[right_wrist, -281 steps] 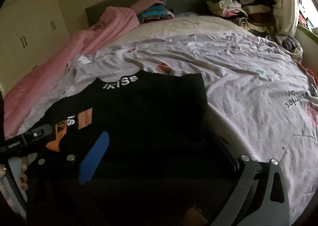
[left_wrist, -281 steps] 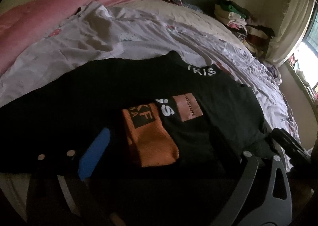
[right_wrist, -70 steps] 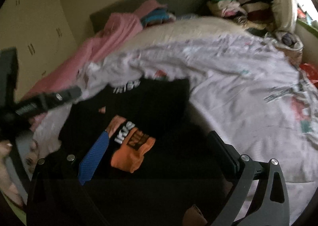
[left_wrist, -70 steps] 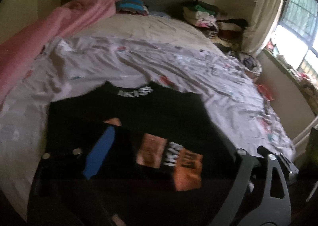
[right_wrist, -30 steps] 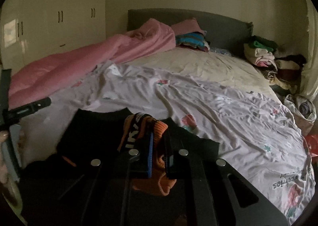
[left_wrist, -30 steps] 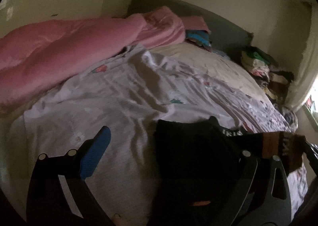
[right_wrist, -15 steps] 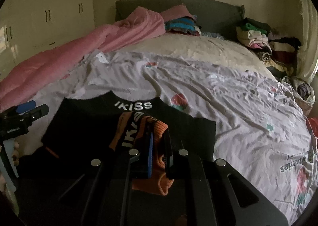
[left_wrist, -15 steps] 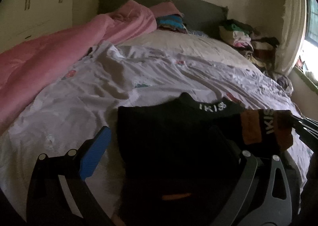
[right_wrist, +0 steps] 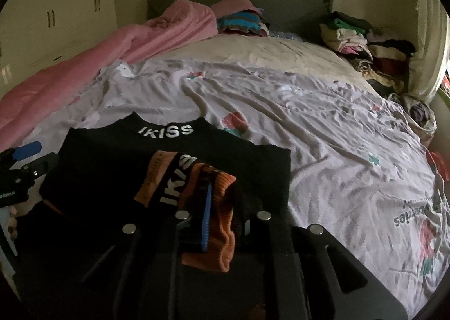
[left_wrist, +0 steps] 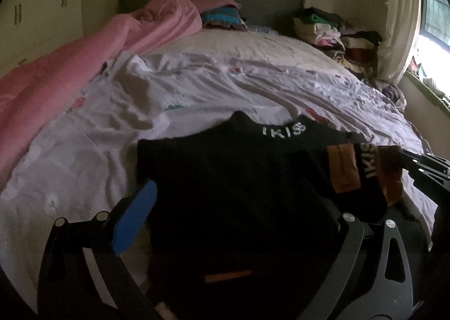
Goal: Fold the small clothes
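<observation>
on the bed (right_wrist: 323,128), over the pale printed sheet (right_wrist: 337,151), the black garment (right_wrist: 174,162) lay flat near the foot edge with its white lettered neckband toward the headboard. where it had earlier lain spread wider, it was now a narrower panel, so one side fold looked done and the next fold seemed due. its orange cuffed sleeve (right_wrist: 216,207) was draped across the panel's right part, no longer lifted clear as a second before. the right tongs (right_wrist: 222,218) had just been easing apart, yet the orange cuff remained between the blue and black pads, seemingly still pinched; release looked close. the left tongs (left_wrist: 233,207) stood wide apart over the garment's left part, holding nothing, as before.
</observation>
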### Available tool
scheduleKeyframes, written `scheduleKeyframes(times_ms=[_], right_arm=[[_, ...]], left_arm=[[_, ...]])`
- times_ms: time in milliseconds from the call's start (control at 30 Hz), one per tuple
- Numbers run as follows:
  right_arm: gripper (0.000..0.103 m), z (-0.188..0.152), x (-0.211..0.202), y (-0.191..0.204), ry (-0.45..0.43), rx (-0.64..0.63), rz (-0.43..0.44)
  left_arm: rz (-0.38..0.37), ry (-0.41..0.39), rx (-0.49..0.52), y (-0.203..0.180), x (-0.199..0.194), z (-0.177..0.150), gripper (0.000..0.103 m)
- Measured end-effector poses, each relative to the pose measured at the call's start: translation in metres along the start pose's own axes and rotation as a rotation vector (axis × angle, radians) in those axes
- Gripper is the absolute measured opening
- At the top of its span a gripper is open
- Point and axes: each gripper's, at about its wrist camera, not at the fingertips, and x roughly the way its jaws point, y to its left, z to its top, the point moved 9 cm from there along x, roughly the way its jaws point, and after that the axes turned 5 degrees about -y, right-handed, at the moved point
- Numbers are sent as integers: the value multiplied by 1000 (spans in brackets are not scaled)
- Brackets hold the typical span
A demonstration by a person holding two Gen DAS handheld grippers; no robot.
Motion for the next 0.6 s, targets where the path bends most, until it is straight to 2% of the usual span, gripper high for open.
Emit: scheduleKeyframes(times_ms=[67, 200, 367, 433, 600], right_arm=[[19, -2, -1, -5, -5, 14, -24], [35, -4, -4, -4, -10, 29, -10], [39, -7, -5, 17, -3, 15, 38], [49, -7, -5, 27, -3, 12, 67], [51, -11, -1, 51, 15, -22, 114]], left_arm=[[-9, 11, -11, -1, 2, -2, 92], [-20, 30, -28, -1, 5, -6, 92], [-23, 33, -20, -5, 4, -7, 91], [-25, 37, -12, -7, 5, -9, 91], [-34, 70, 4, -10, 10, -14, 87]])
